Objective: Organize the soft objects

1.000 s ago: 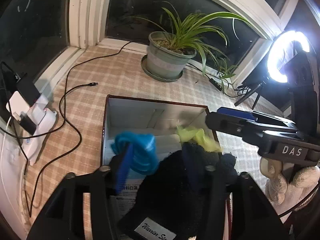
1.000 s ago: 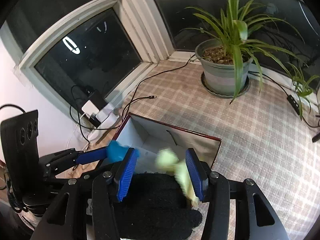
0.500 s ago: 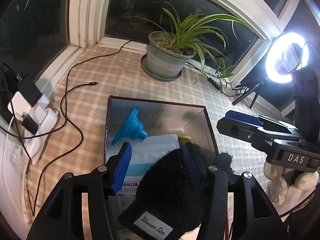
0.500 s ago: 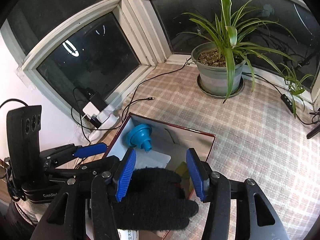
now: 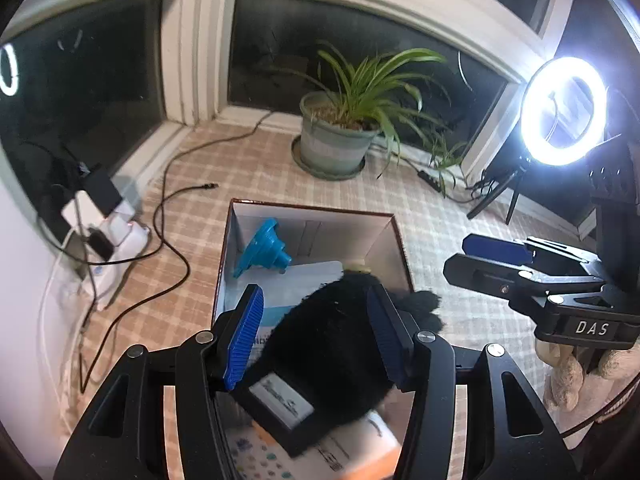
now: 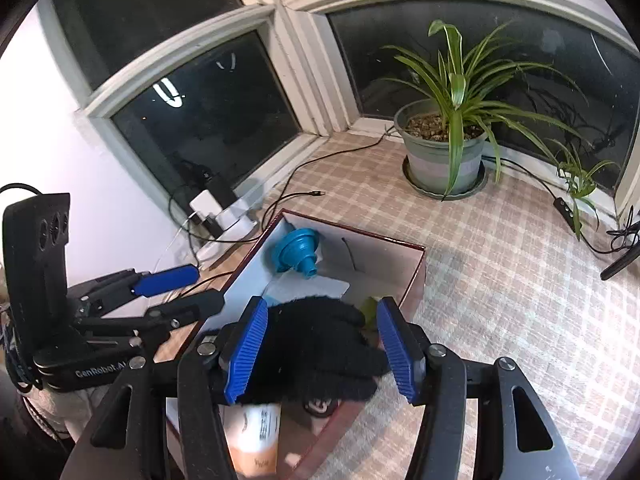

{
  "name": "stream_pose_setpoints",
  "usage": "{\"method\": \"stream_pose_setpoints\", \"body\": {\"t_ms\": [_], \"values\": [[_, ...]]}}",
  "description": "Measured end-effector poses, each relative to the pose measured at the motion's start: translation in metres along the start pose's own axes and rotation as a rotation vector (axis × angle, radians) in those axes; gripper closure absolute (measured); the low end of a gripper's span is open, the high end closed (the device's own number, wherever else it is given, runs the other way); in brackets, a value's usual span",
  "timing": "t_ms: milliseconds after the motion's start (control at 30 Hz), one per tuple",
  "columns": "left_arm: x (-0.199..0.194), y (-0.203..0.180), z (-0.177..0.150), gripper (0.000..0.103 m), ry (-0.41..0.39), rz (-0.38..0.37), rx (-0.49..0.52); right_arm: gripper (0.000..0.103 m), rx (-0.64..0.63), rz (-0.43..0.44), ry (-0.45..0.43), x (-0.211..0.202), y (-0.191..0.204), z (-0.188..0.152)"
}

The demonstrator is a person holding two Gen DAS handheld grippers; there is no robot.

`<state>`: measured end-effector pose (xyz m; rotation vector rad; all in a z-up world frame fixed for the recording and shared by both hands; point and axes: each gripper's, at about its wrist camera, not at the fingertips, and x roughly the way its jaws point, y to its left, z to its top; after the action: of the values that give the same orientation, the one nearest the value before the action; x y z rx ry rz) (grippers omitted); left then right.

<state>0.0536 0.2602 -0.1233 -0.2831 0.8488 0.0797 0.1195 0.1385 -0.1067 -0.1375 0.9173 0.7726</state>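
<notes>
A brown box with a white inside stands on the checked cloth. A black knit glove lies over its near end, on top of other packets. A blue funnel leans in the far left corner. A bit of yellow-green item shows past the glove. My left gripper is open above the glove, empty. My right gripper is open above the glove too, empty. Each gripper shows in the other's view.
A potted spider plant stands at the back by the window. A power strip with chargers and loose cables lies at the left. A lit ring light on a tripod stands at the right.
The blue funnel and the yellow-green item have dropped into the box and lie still. Both grippers have risen and pulled back from the box; both stay open.
</notes>
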Motion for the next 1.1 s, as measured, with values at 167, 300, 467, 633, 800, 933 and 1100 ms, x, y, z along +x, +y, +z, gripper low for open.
{"method": "stream_pose_setpoints", "body": {"t_ms": [167,300,467,633,800,933,1100], "values": [[-0.026,-0.016,-0.012,0.043,-0.063,0.047,-0.011,0.041,-0.040,0.018,-0.033,-0.031,-0.001,-0.013],[-0.045,-0.033,-0.026,0.042,-0.103,0.060,-0.034,0.038,-0.070,0.024,-0.051,-0.053,-0.005,-0.027],[-0.062,-0.063,-0.045,0.034,-0.141,0.100,-0.036,0.037,-0.132,-0.012,-0.073,-0.084,-0.010,-0.049],[-0.079,-0.098,-0.067,0.031,-0.176,0.132,-0.042,0.031,-0.154,-0.012,-0.109,-0.119,-0.016,-0.073],[-0.100,-0.135,-0.088,0.025,-0.227,0.163,-0.038,0.024,-0.158,-0.032,-0.166,-0.152,-0.026,-0.098],[-0.111,-0.157,-0.101,0.023,-0.261,0.187,-0.035,0.024,-0.152,-0.031,-0.185,-0.175,-0.039,-0.116],[-0.117,-0.180,-0.115,0.023,-0.278,0.213,-0.033,0.024,-0.173,-0.067,-0.213,-0.195,-0.045,-0.133]]}}
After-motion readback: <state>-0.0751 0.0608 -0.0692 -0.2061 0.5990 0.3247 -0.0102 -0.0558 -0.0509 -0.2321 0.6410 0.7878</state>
